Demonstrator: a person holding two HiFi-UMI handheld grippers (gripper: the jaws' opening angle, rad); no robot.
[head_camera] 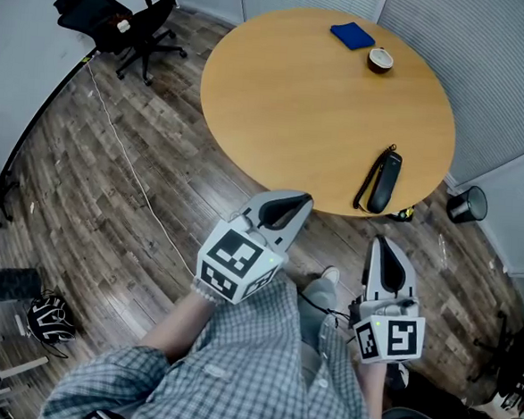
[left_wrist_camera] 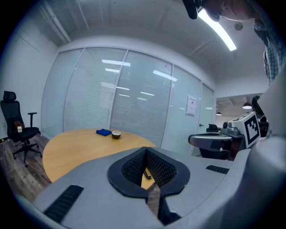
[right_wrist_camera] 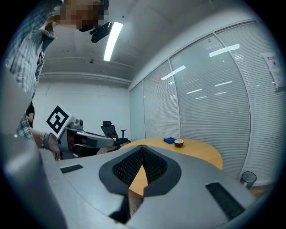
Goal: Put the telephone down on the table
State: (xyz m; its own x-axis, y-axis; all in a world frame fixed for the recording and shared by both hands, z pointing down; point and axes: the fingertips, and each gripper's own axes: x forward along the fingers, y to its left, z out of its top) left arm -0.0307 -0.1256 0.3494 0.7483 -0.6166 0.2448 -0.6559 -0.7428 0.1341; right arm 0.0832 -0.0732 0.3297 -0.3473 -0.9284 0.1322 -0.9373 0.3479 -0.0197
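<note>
One telephone [head_camera: 385, 180], black and slim with a thin cord alongside, lies flat at the table's [head_camera: 296, 99] five o'clock edge. We count one blue cloth [head_camera: 352, 35] and one bowl [head_camera: 381, 59] at one o'clock. The left gripper [head_camera: 300, 204] and right gripper [head_camera: 383, 248] hang off the table, jaws pressed together, empty.

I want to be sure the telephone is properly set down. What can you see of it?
The telephone is a slim black handset with rounded ends and a slight sheen, plastic by the look of it. It lies flat on the round wooden table, close to the near edge, its length pointing roughly from that edge inward. A thin dark cord curves along its left side. Nothing but the table touches it.
</note>
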